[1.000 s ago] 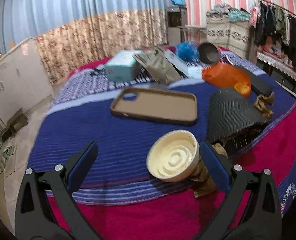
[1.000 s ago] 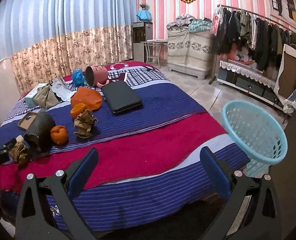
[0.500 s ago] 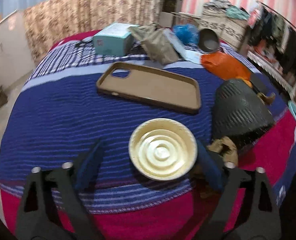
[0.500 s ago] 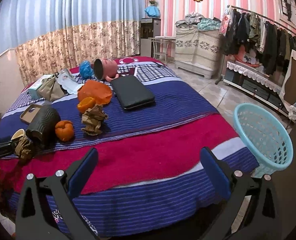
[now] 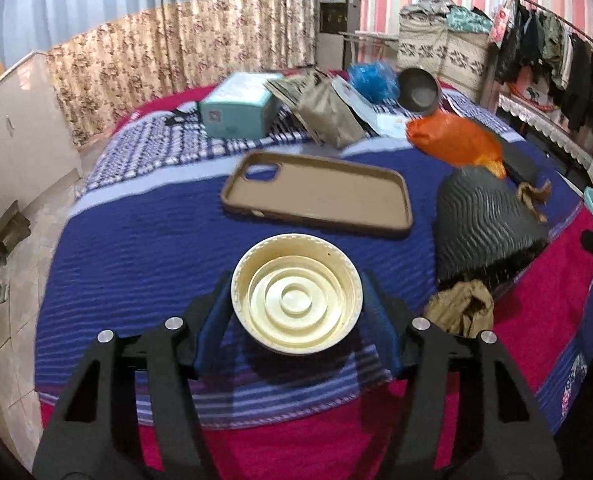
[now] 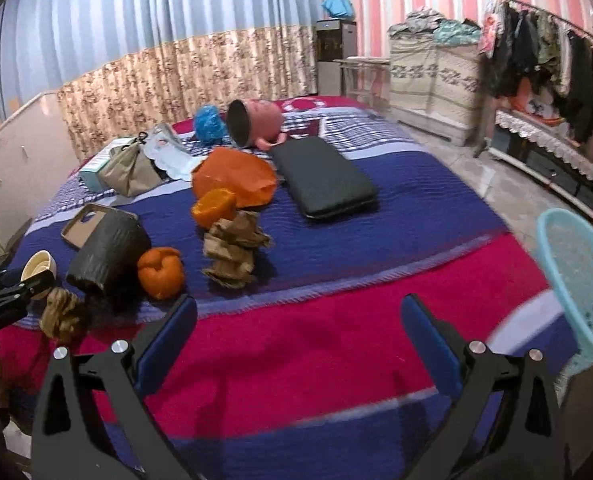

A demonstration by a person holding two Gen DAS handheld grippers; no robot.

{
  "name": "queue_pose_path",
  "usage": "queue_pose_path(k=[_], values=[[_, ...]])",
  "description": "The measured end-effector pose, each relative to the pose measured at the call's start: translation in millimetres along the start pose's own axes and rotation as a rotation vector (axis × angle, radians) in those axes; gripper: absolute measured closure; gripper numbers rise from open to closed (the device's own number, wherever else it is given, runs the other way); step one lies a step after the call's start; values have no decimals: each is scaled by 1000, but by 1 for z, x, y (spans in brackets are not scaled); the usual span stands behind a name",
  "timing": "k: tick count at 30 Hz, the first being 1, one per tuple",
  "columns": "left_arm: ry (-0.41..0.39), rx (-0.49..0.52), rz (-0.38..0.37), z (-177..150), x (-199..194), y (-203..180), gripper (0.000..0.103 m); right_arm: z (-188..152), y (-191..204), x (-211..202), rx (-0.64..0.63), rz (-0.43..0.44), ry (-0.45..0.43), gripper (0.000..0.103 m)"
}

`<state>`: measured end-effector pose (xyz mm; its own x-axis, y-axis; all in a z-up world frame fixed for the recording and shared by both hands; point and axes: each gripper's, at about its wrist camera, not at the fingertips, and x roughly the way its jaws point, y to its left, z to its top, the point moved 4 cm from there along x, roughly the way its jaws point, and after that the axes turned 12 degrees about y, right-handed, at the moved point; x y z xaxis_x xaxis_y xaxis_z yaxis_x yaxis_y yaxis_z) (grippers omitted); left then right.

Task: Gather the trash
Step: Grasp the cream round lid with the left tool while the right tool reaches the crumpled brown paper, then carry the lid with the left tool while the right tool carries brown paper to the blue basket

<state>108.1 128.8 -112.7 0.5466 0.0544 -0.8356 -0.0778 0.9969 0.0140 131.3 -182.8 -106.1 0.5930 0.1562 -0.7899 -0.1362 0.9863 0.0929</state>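
My left gripper (image 5: 296, 312) is shut on a cream foil cup (image 5: 296, 294) near the bed's front left edge; the cup also shows in the right wrist view (image 6: 38, 266). A crumpled brown paper wad (image 5: 460, 308) lies just right of it. My right gripper (image 6: 296, 340) is open and empty above the red blanket. More trash lies ahead of it: an orange peel (image 6: 161, 272), crumpled brown paper (image 6: 234, 252), a second peel (image 6: 213, 208) and an orange plastic bag (image 6: 234, 176). A light blue basket (image 6: 584, 292) stands at the right.
On the bed are a brown phone case (image 5: 316, 192), a black ribbed pot on its side (image 5: 484, 220), a black pad (image 6: 322, 176), a pink pot (image 6: 256, 122), a teal box (image 5: 236, 110) and a tan bag (image 5: 328, 114). A clothes rack lines the right wall.
My left gripper moved forward to the foil cup and closed on it. My right gripper shifted slightly left over the bed and stayed open.
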Motion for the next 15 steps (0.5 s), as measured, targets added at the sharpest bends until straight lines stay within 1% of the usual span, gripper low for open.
queue_pose_path(k=[4, 7, 9, 11, 12, 13, 14, 15], values=[[-30, -27, 26, 5, -7, 11, 42, 11, 10, 30, -8, 17, 50, 5], [-39, -57, 29, 9, -8, 18, 42, 19, 16, 38, -9, 47, 53, 16], [-45, -73, 26, 12, -8, 20, 42, 25, 20, 42, -27, 55, 51, 21], [-50, -84, 27, 17, -9, 19, 42, 30, 25, 48, -44, 59, 61, 31], [-56, -87, 29, 20, -10, 18, 42, 31, 27, 51, -47, 77, 72, 35], [-62, -89, 30, 22, -12, 17, 42, 32, 32, 57, -53, 111, 90, 41], [-72, -92, 29, 25, -15, 15, 42, 32, 34, 61, -61, 125, 100, 49], [-78, -94, 29, 27, -17, 13, 42, 31, 38, 65, -74, 129, 109, 54]])
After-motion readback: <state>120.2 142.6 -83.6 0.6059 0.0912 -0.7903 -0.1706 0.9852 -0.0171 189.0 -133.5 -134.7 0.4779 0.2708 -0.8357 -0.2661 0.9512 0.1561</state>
